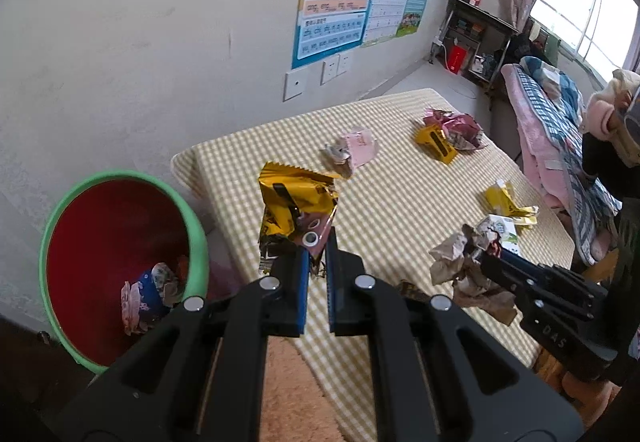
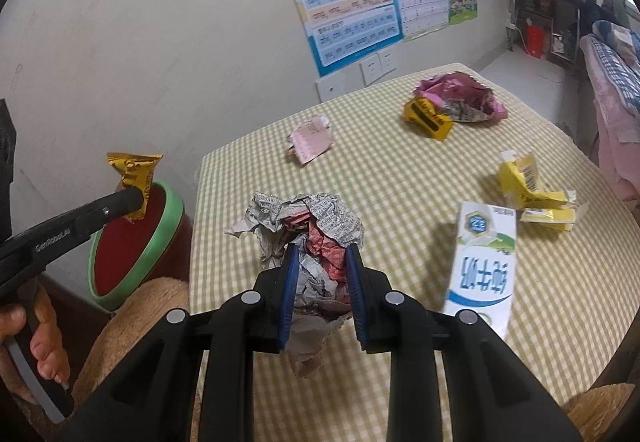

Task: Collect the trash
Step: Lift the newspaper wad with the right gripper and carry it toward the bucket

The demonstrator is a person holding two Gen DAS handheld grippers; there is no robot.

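My left gripper (image 1: 318, 242) is shut on a crumpled gold wrapper (image 1: 294, 201), held in the air above the table's left edge, close to the red bin with a green rim (image 1: 120, 181). From the right wrist view the same gold wrapper (image 2: 134, 171) hangs over that bin (image 2: 160, 234). My right gripper (image 2: 322, 254) is shut on a ball of crumpled newspaper (image 2: 304, 217), lifted above the checked tablecloth (image 2: 400, 181). In the left wrist view the right gripper (image 1: 486, 252) carries the paper ball (image 1: 460, 262) at the right.
Trash lies on the table: a pink paper (image 2: 310, 139), a yellow packet (image 2: 428, 117) against a pink foil bag (image 2: 460, 93), torn yellow packaging (image 2: 528, 189), a milk carton (image 2: 480, 266). The bin holds some wrappers (image 1: 148, 294). A wall with posters stands behind; a bed (image 1: 552, 129) lies at right.
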